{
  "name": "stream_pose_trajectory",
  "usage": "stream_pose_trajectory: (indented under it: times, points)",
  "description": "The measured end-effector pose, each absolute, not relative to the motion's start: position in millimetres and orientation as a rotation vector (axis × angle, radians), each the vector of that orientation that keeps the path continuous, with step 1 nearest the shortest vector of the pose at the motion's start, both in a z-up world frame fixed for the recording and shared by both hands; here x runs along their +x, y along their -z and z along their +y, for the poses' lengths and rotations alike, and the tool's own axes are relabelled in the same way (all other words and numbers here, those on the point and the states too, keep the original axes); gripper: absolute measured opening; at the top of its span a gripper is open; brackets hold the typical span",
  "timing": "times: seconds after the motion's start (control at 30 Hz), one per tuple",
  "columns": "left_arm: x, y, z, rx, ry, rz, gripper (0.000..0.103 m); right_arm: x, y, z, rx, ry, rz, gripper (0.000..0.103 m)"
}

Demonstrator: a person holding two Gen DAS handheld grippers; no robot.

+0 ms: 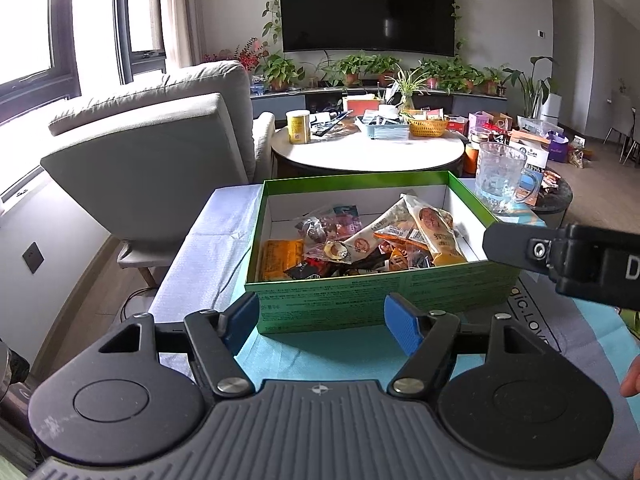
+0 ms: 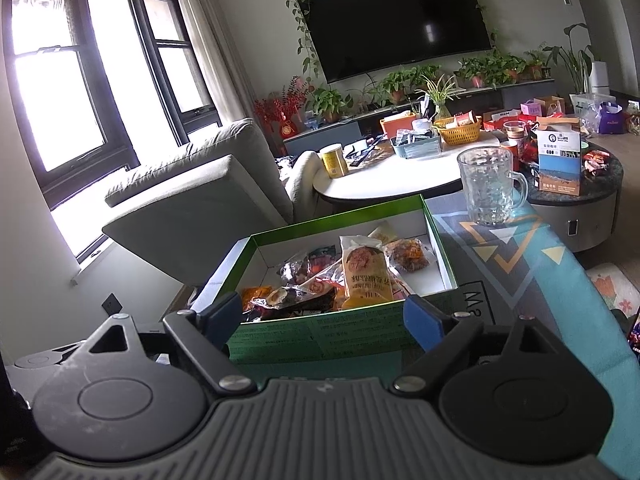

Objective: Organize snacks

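Nearest to the cameras are the two claws. The left claw (image 1: 320, 320) stands wide with nothing between its blue pads, just in front of the near wall of the green box (image 1: 376, 296). The right claw (image 2: 322, 320) also has a clear gap between its pads and holds nothing; it hovers at the same near wall, a little to the right of the left one.

The snack packets (image 1: 360, 244) lie inside the green box, in one loose heap that covers most of its white floor. I judge them light, soft and crinkly. Their film is probably slippery, so a pinch on a flat sealed edge or a corner should hold better than a squeeze on the filled middle, which could crush what is inside. The long yellow packet (image 2: 362, 272) lies on top of the heap and reaches up toward the far wall of the box; its upper sealed end is free and looks like the easiest place to take.

The count: one green box and two claws. I can separate about ten packets, but they overlap and the exact number I cannot tell. On the worktop (image 1: 568, 344) outside the box I see no packet.

Beyond the far right corner of the box stands one glass mug (image 2: 488, 188), fragile and best avoided.
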State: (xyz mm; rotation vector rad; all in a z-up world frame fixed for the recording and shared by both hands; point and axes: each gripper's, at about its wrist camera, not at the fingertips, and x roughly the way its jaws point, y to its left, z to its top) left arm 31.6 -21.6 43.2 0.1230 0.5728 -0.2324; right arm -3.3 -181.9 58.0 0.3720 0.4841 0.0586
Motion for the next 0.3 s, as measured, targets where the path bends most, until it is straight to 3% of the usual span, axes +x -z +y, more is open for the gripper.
stream_pose_trajectory:
  times: [0.3]
  points:
    - [29.6, -43.6, -20.0, 0.117, 0.232, 0.567, 0.067, -4.4, -57.0, -180.7, 0.369, -0.054, 0.49, 0.024]
